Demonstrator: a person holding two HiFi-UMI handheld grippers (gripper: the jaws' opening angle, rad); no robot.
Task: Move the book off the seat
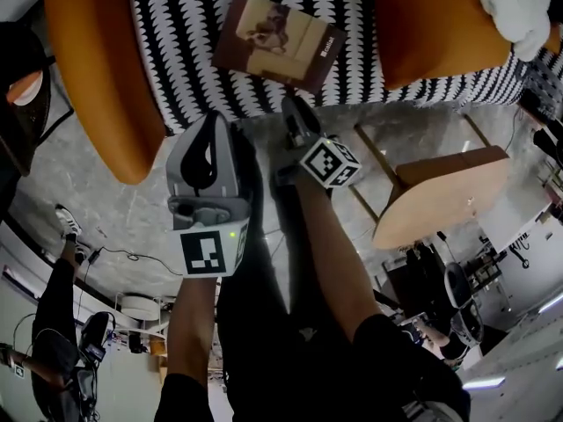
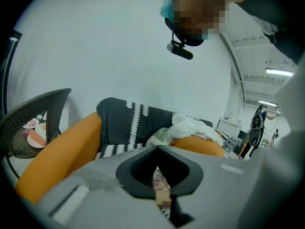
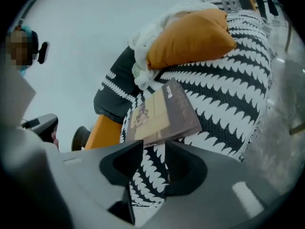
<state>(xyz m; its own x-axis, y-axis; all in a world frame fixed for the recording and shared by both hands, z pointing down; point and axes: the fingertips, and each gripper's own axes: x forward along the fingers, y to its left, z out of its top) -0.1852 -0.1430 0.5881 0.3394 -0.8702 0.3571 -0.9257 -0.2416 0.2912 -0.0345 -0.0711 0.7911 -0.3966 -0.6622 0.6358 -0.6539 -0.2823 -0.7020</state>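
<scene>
The brown flat book with beige picture [image 1: 280, 40] is lying untouched on the black-and-white patterned seat [image 1: 185, 51] at upper middle, while the right gripper [image 1: 296, 111] is standing open-jawed and empty just below it and the left gripper [image 1: 214, 123] is closed, so the whole move is remaining.

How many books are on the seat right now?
1. The book lies flat on the patterned seat, toward its front edge. The white cloth at the side could hide another.

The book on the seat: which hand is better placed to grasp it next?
Right. The right tool, jaws apart, points at the near edge of the book; the left tool is shut and further aside.
</scene>
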